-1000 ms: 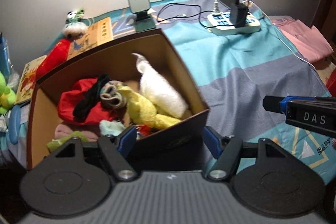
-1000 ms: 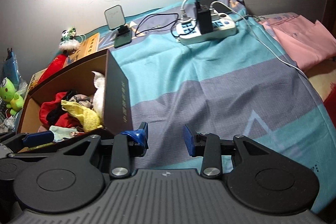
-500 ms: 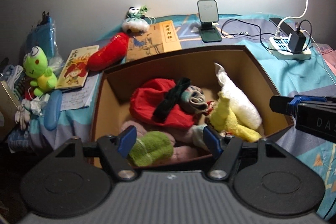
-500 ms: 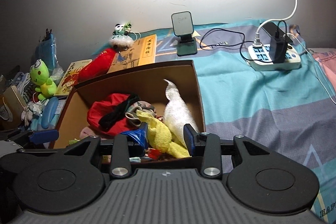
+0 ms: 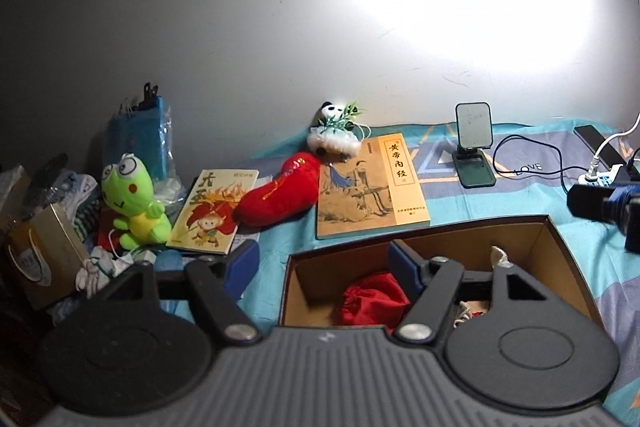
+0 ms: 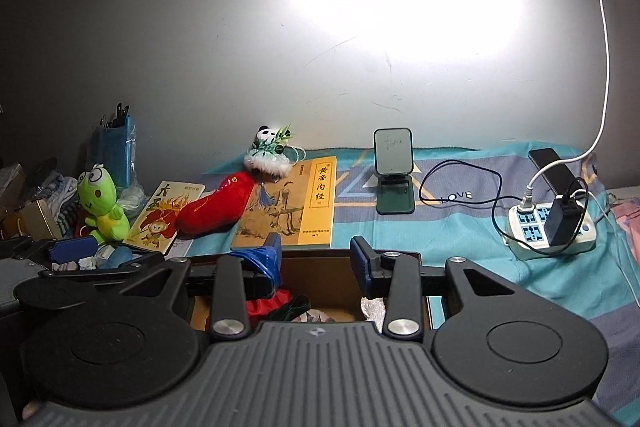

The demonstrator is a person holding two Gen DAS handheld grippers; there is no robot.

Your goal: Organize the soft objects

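An open brown cardboard box (image 5: 420, 227) holds soft items, among them a red pouch (image 5: 376, 299); most of its inside is hidden behind my grippers. Beyond it on the bed lie a red chili plush (image 5: 280, 191), a green frog plush (image 5: 128, 199) and a small panda plush (image 5: 334, 135). My left gripper (image 5: 322, 263) hovers open over the box's far left corner, holding nothing. My right gripper (image 6: 316, 261) hangs above the box's far wall (image 6: 320, 283), jaws a narrow gap apart with nothing between them. The chili plush (image 6: 216, 207) and frog (image 6: 100, 203) lie to its left.
Two books (image 5: 368, 187) (image 5: 212, 215) lie beside the plush toys. A phone stand (image 6: 394, 171), a power strip (image 6: 552, 227) with cables and a phone occupy the back right of the blue sheet. Clutter and a small carton (image 5: 40, 255) crowd the left.
Both grippers have risen and swung left and upward; the views went from the box's inside and the sheet to the back wall and the toys. Neither took hold of anything.
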